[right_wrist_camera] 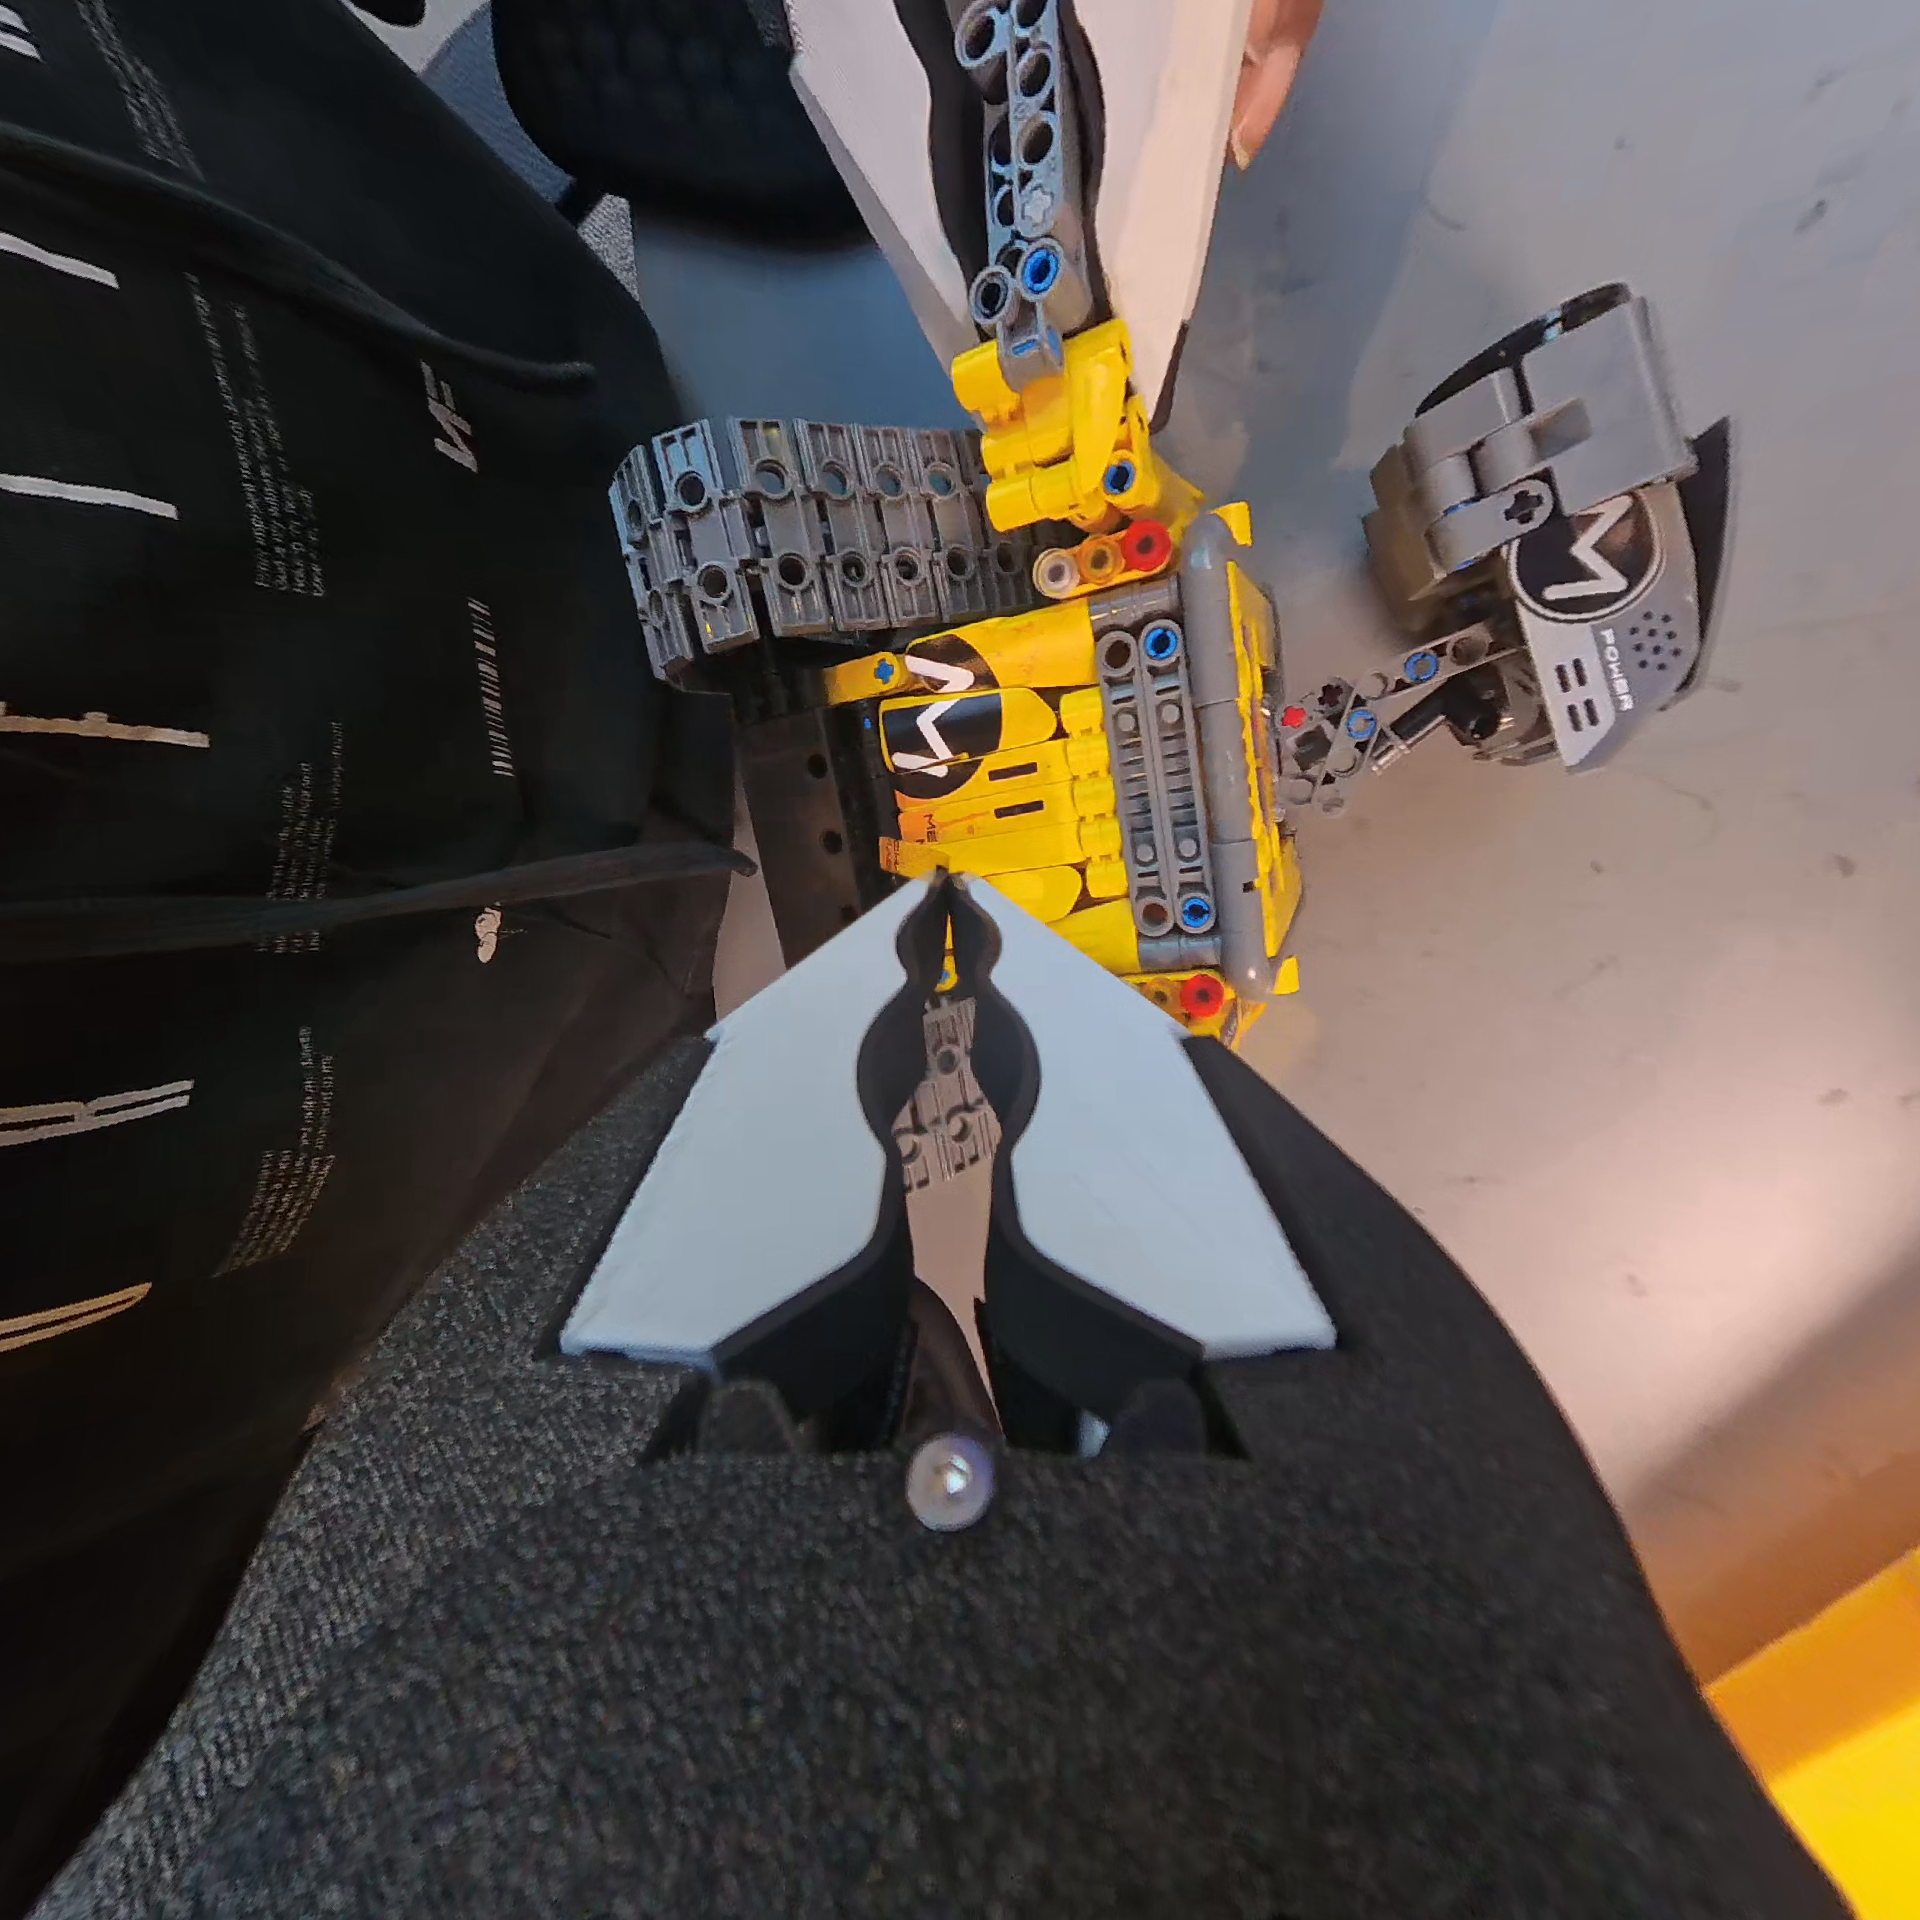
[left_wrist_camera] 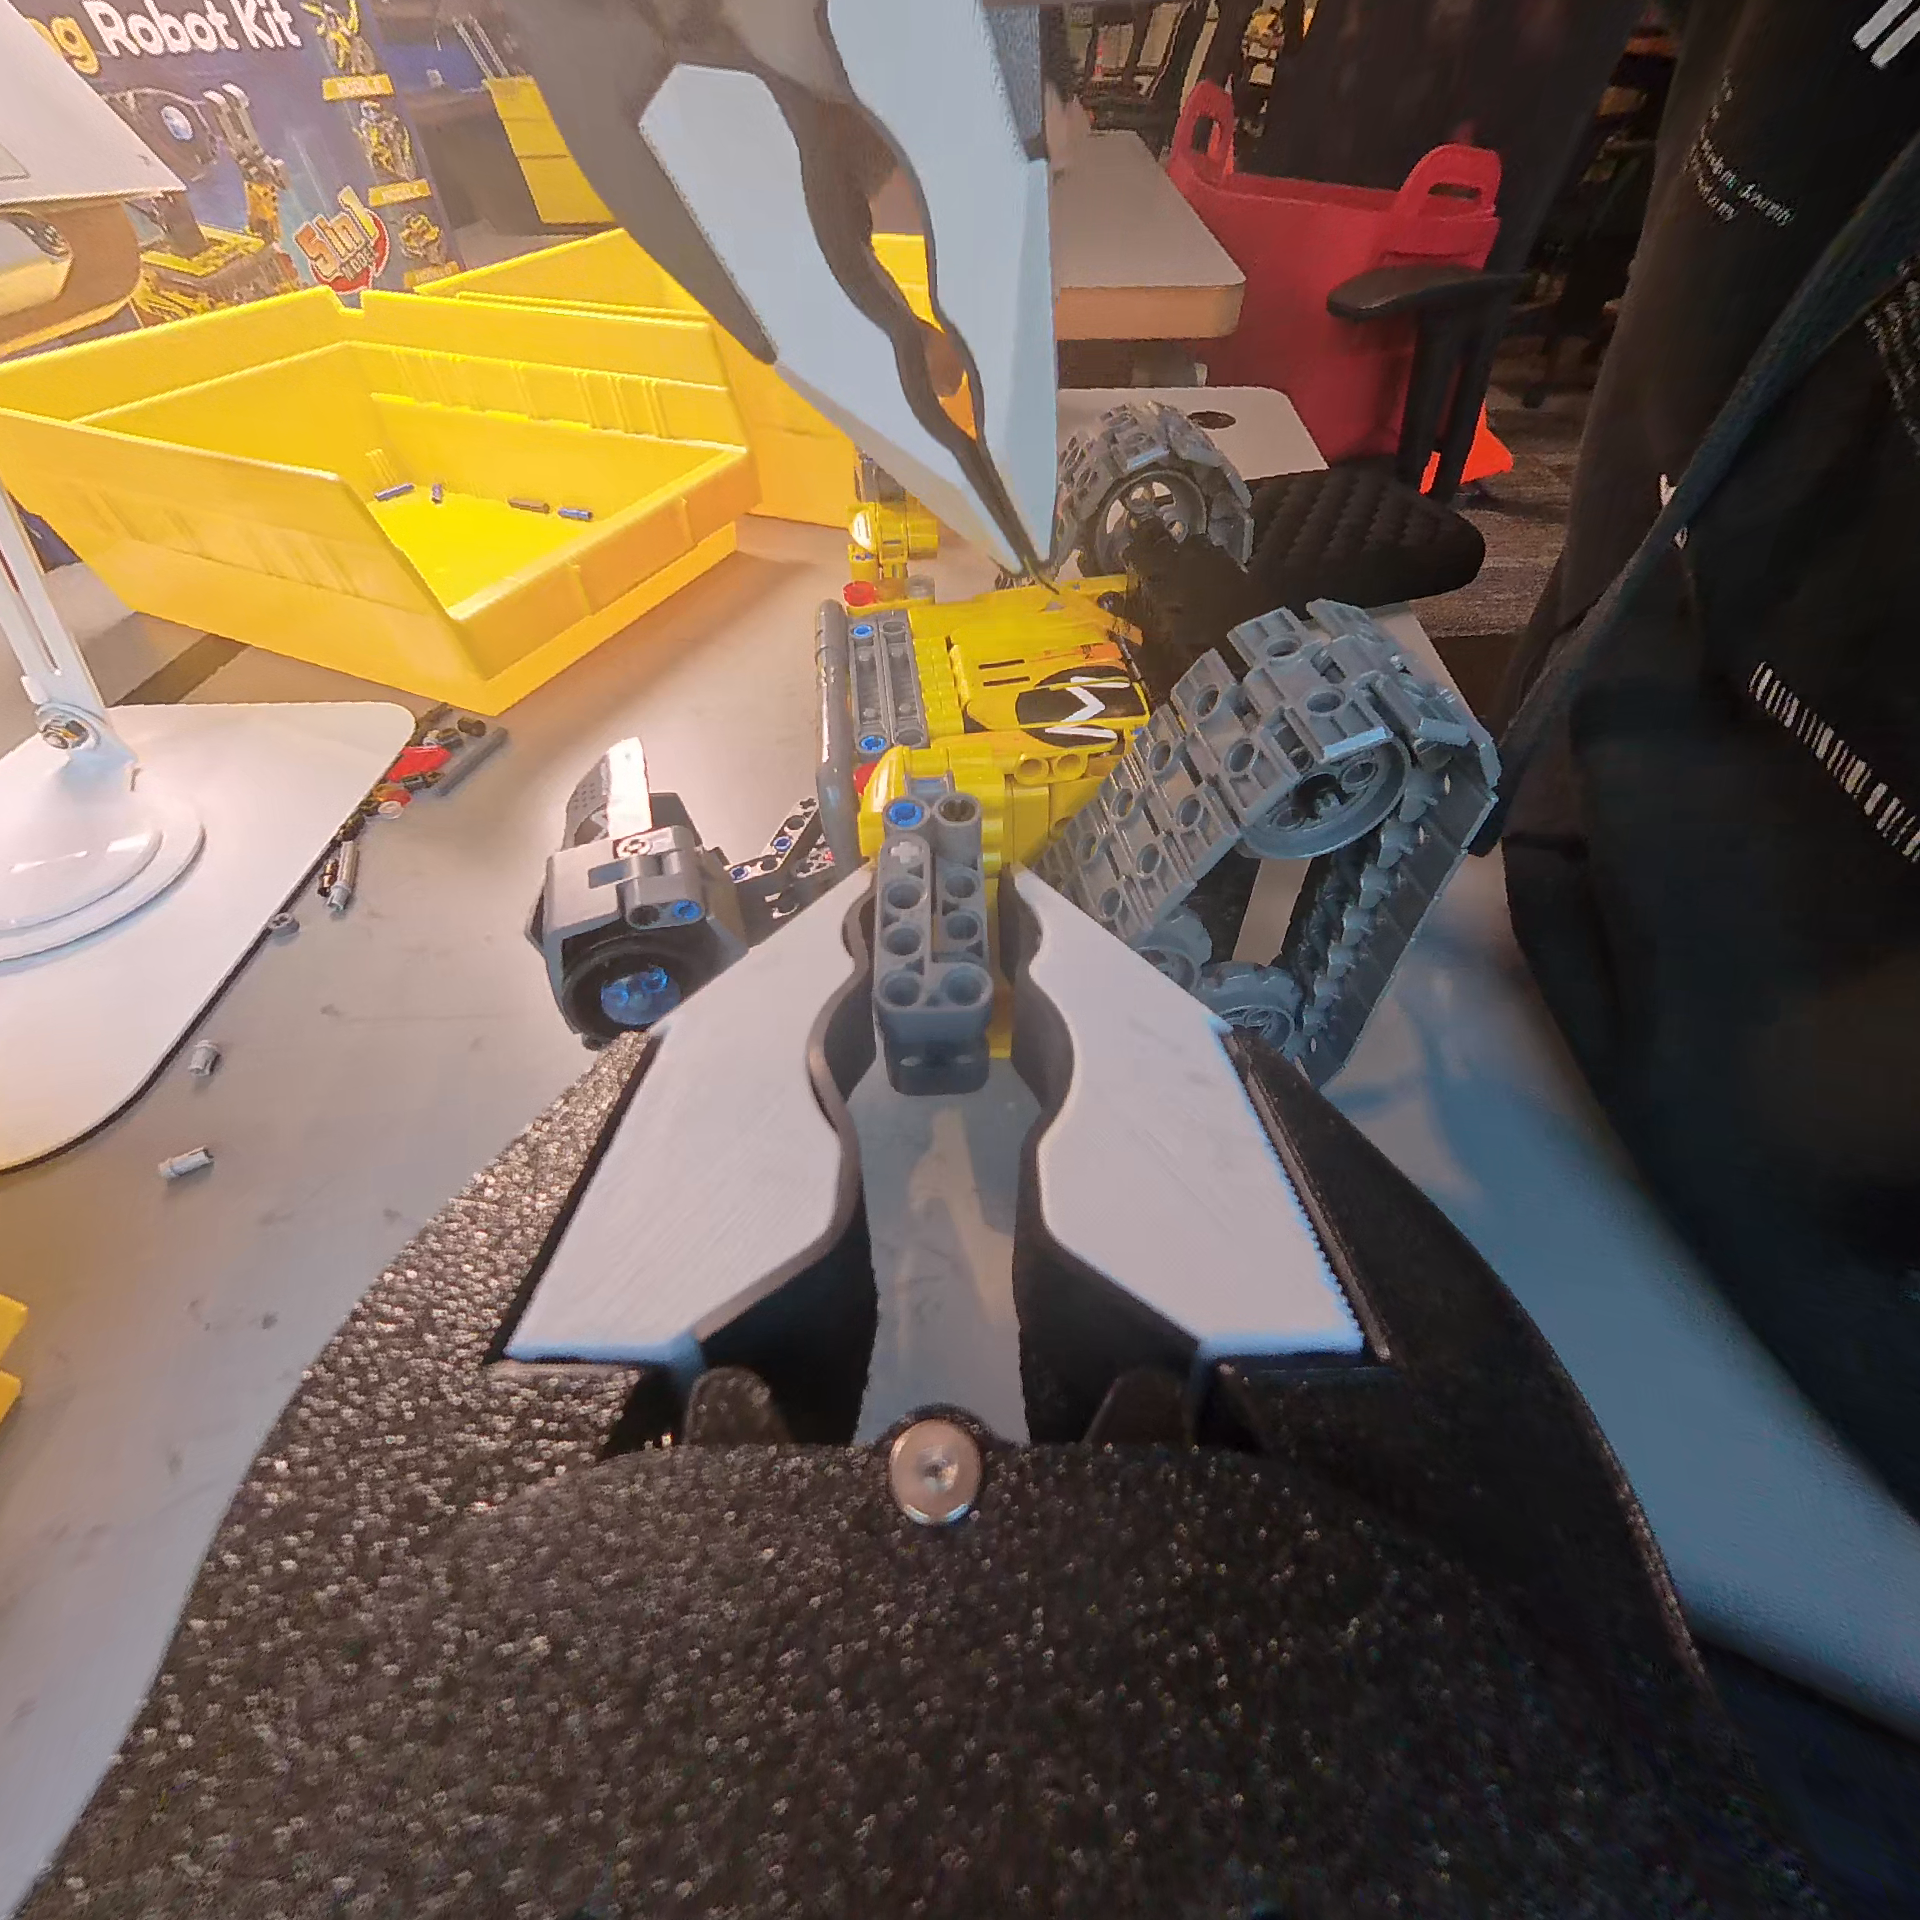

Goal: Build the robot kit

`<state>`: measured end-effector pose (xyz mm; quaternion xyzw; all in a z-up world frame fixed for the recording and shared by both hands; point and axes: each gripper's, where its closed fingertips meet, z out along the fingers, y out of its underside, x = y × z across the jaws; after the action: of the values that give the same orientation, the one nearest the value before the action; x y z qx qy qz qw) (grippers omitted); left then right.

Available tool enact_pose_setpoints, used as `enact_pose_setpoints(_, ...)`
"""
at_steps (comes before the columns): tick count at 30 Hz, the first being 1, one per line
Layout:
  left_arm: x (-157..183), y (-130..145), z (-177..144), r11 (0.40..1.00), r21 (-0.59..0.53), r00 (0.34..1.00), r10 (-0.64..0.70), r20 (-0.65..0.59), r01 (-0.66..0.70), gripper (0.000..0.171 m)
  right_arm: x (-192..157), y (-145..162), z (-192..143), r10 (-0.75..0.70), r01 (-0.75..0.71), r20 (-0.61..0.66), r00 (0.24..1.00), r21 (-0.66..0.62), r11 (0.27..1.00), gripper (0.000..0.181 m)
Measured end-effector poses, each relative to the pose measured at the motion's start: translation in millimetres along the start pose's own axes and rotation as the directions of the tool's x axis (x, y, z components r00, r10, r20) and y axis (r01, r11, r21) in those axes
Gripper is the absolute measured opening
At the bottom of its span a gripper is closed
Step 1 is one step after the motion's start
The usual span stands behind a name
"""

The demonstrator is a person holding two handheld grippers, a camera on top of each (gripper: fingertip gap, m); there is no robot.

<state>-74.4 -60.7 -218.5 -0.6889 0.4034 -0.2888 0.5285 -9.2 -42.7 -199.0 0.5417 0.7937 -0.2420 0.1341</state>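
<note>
- Toy robot of yellow and grey plastic bricks lies on its side on the bench, near the edge; its studded grey treads loop around spoked wheels.
- Left claw is closed around a grey holed beam that sticks out from the robot's yellow arm joint.
- Right claw is pinched nearly shut, its tips touching the edge of a yellow panel on the robot's body; whether it grips the panel cannot be told.
- Grey and black head piece with a blue lens rests on the bench just beside the body, joined by a thin link.
- Bench top is smooth pale grey, lightly scuffed, with small loose pins scattered about.
- Yellow plastic bins stand behind; a white lamp base sits further away.
- Black printed fabric hangs by the bench edge.
</note>
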Motion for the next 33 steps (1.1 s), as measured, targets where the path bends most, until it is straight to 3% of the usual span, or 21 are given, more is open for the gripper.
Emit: enact_pose_setpoints(33,0.5,0.0,-0.3,1.0,0.007,1.0,-0.006,-0.007,0.006,0.019,7.5,-2.2,0.1,-0.08,0.079,-0.012,0.997,-0.075,0.994,0.0)
